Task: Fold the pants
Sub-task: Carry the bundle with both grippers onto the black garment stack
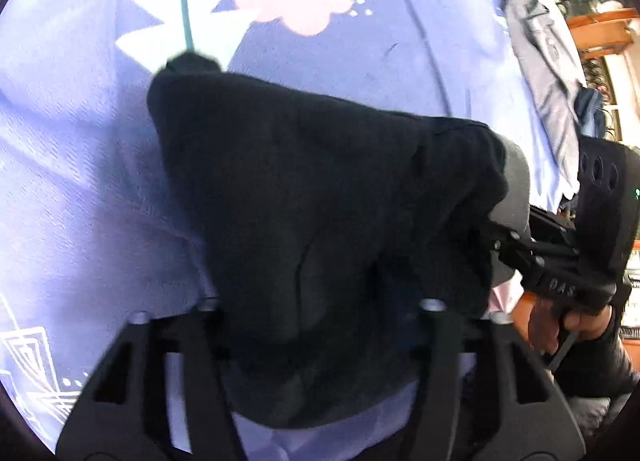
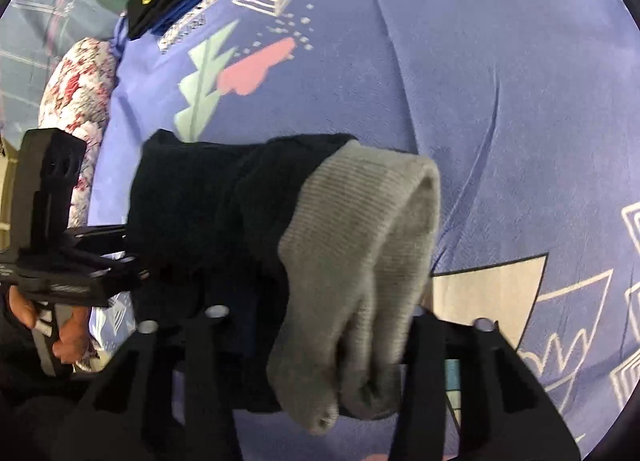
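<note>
Both our grippers, left gripper (image 1: 320, 341) and right gripper (image 2: 316, 349), clench the dark pants (image 1: 320, 221); only the right view shows their grey cuff (image 2: 360, 245); open blue bedsheet (image 2: 520, 101) lies beyond.

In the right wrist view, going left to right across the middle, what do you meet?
Other gripper → dark pants → grey ribbed cuff → blue patterned bedsheet.

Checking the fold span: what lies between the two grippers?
Only the pants themselves, dark with a grey waistband, stretched from left gripper to right gripper; right wrist view shows it.
</note>
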A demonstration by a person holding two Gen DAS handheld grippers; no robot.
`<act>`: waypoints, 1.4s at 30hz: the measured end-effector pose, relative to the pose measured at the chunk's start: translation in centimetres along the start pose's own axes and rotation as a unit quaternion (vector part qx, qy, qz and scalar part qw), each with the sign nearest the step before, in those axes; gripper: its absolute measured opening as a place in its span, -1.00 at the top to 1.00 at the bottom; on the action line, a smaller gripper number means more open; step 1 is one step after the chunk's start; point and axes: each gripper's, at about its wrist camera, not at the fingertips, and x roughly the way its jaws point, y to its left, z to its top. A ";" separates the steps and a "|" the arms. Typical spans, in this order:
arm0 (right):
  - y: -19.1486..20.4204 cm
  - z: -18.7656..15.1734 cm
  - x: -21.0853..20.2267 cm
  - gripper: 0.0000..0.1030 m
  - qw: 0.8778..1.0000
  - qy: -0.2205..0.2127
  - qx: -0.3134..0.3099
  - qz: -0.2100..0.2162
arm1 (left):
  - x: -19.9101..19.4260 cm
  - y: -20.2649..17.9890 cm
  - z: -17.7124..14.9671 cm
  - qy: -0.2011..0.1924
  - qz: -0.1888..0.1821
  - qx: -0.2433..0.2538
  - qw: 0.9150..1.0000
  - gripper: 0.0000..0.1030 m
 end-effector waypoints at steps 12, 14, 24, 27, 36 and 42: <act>9.7 11.6 -9.3 0.36 0.979 -0.125 -0.150 0.049 | -18.6 0.5 5.4 -0.200 0.016 0.044 0.979 0.31; 12.4 16.5 -10.8 0.36 0.969 -0.156 -0.187 0.048 | -23.0 1.5 8.2 -0.244 0.033 0.045 0.968 0.30; 19.2 36.8 -8.0 0.32 0.950 -0.209 -0.232 0.026 | -29.3 9.8 23.3 -0.319 0.093 -0.015 0.943 0.00; 18.6 40.3 -3.1 0.20 0.958 -0.187 -0.217 -0.018 | -26.4 13.6 26.2 -0.313 0.139 -0.061 0.938 -0.28; 14.8 42.8 3.6 -0.33 0.952 -0.192 -0.197 -0.133 | -22.1 19.7 27.6 -0.320 0.171 -0.126 0.923 -0.85; 15.0 43.0 3.3 -0.34 0.957 -0.184 -0.185 -0.124 | -22.9 17.5 27.8 -0.317 0.194 -0.129 0.919 -0.81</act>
